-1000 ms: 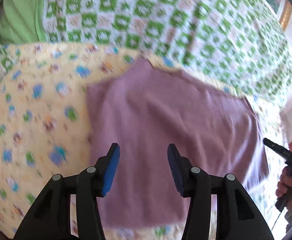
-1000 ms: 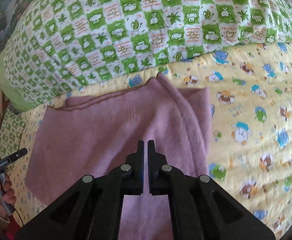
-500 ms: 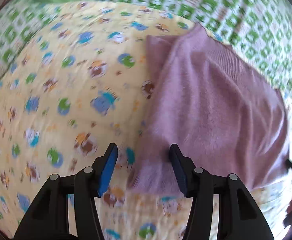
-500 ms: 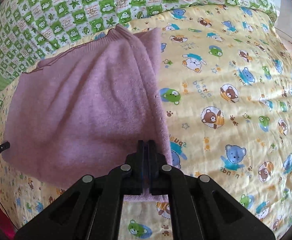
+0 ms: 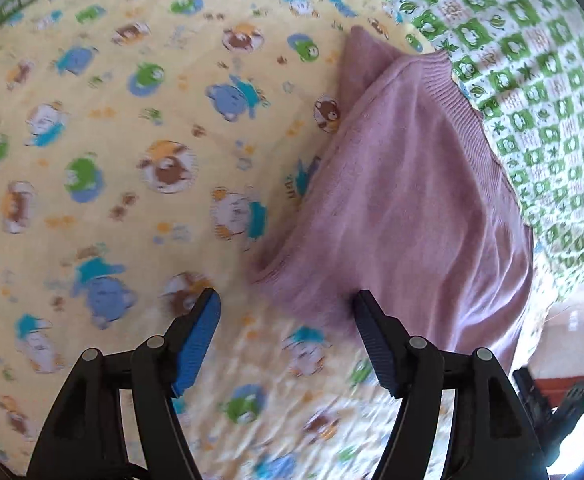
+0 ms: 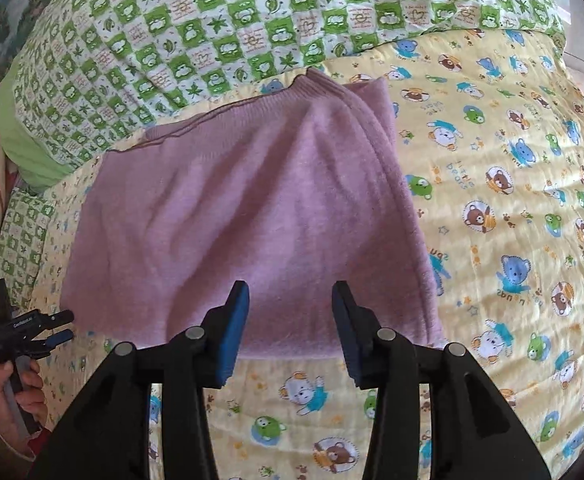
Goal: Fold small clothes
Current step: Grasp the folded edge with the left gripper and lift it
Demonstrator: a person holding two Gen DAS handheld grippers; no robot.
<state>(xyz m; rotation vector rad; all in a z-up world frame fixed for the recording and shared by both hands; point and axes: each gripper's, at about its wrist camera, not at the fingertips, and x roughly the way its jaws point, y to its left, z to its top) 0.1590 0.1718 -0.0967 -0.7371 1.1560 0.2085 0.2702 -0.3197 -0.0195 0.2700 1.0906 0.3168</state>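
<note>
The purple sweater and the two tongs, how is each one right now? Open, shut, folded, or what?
Purple sweater: folded over, lying flat on the yellow bear quilt, nothing gripping it.
Left tongs: open, holding nothing, one fingertip by the sweater's near corner.
Right tongs: open, holding nothing, just above the sweater's near edge.
Green checked blanket: bunched up behind the sweater.

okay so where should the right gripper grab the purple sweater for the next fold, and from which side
Probably the near hem of the sweater, at its near right corner. That edge lies flat on the yellow quilt, directly ahead of the open right gripper, so come in low from the near side.
</note>
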